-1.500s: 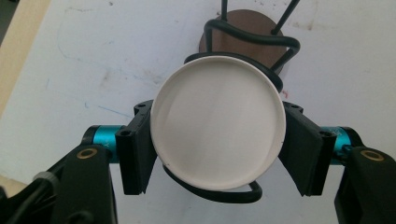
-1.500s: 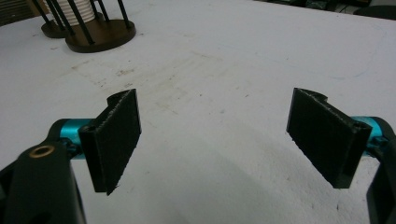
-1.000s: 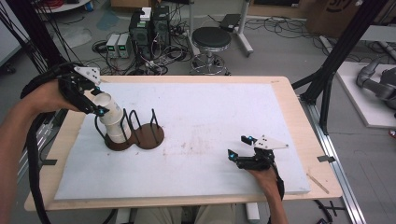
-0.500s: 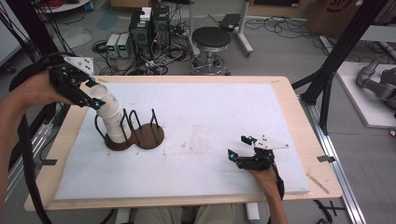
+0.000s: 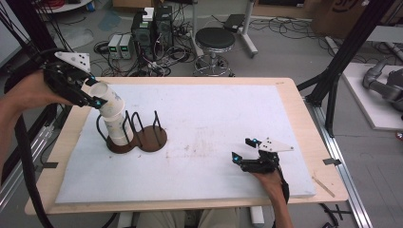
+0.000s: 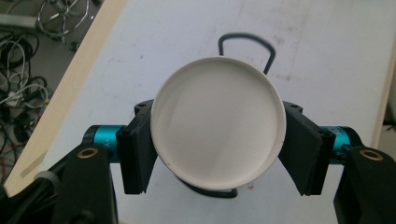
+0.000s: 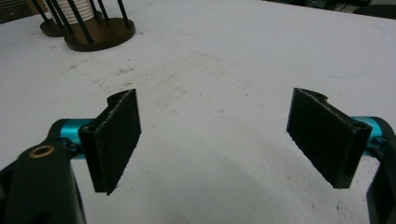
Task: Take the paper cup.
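Pinching a white paper cup [image 6: 218, 122] from both sides: left gripper [image 6: 218, 154], its black pads flat against the cup wall, the round mouth facing the camera in the middle of the left gripper view. Seen in the high view at upper left: same gripper [image 5: 90, 95] clamped on the top cup [image 5: 102, 92], tilted, its lower end seemingly tucked into the stack of cups [image 5: 116, 126] below, though hard to tell how deep. Stack seated in the left ring of a dark wooden cup rack [image 5: 138, 137] with thin black wire uprights, left of centre on the white mat [image 5: 204, 114]. One wire loop [image 6: 247, 46] visible just above the cup rim in the left gripper view.

Spread wide with nothing between: right gripper [image 7: 215, 140], pads well apart over bare mat at the bottom of the right gripper view. Resting low at lower right in the high view [image 5: 247, 154], held by a hand near the front edge of the mat, well apart from the rack. Rack base [image 7: 100, 32] and ribbed cup bottoms [image 7: 84, 11] at upper left of the right gripper view.

Mat lying on a pale wooden table [image 5: 294, 95].
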The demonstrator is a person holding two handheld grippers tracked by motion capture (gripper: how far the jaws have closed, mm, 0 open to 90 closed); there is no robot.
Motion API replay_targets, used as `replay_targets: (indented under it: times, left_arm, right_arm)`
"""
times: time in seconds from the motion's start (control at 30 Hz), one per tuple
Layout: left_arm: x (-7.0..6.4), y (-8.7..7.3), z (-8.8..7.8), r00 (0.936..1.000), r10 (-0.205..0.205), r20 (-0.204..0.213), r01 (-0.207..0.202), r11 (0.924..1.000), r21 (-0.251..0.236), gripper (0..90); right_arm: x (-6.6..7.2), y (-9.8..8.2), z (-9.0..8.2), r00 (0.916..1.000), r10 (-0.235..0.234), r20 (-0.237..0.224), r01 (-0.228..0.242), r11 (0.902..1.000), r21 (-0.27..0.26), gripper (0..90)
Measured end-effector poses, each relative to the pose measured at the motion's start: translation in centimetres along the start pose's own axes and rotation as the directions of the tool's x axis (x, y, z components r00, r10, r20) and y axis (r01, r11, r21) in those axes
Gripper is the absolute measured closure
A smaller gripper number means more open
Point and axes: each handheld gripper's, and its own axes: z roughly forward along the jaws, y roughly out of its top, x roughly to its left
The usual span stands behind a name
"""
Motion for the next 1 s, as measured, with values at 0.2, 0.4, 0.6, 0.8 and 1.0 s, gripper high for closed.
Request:
replay_targets:
  times: [0.2, 0.4, 0.6, 0.8, 1.0]
  left_arm:
    - [-1.1, 0.4, -0.4, 0.9998, 0.006, 0.017, -0.005, 0.9977, -0.067, 34.8]
    - [-2.1, 0.8, -0.6, 0.9997, 0.015, 0.019, -0.013, 0.9932, -0.116, 34.8]
    - [-3.7, 1.2, -0.3, 0.9995, 0.012, 0.028, -0.007, 0.9886, -0.15, 34.8]
    - [-5.2, 1.6, 0.4, 0.9991, 0.019, 0.038, -0.011, 0.9799, -0.199, 34.9]
    - [-6.1, 1.9, 0.9, 0.9985, 0.019, 0.052, -0.006, 0.9688, -0.248, 35.3]
  right_arm:
    - [0.0, 0.0, 0.0, 1.0, -0.001, 0.0, 0.001, 1.0, -0.001, 18.0]
    - [0.1, 0.0, 0.0, 1.0, -0.003, 0.001, 0.003, 1.0, -0.002, 18.0]
    - [0.0, 0.0, 0.0, 1.0, 0.0, -0.003, 0.0, 1.0, 0.001, 18.0]
    - [0.1, 0.0, 0.0, 1.0, -0.004, -0.001, 0.004, 1.0, 0.0, 18.0]
    - [0.1, 0.0, 0.0, 1.0, -0.001, -0.003, 0.001, 1.0, 0.001, 18.0]
